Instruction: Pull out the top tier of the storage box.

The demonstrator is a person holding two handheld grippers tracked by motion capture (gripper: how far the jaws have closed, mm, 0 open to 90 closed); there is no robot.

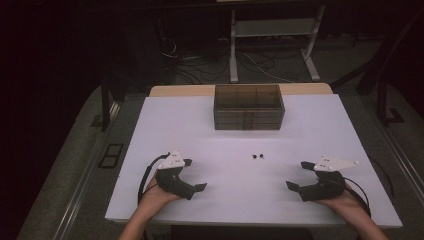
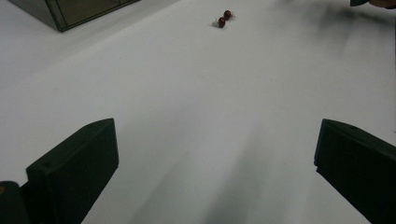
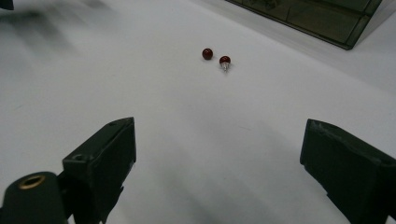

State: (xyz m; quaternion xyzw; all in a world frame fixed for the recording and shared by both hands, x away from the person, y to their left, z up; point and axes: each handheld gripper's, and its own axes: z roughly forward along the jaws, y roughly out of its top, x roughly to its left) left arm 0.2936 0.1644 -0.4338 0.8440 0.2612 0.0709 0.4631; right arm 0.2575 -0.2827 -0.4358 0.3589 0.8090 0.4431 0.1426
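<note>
Two small dark-red ball earrings lie side by side just right of centre in the high view, on the white counter, below the smoky clear box at upper centre. The left claw at lower left and the right claw at lower right both stand wide open, holding nothing, well apart from the pair. The earrings look tiny, light, hard and smooth, likely to roll or skid; the best hold is probably across the ball, pinched gently. One shows a silvery post; the other's post is hard to make out. The box's compartments are dim and its contents unclear.
</note>
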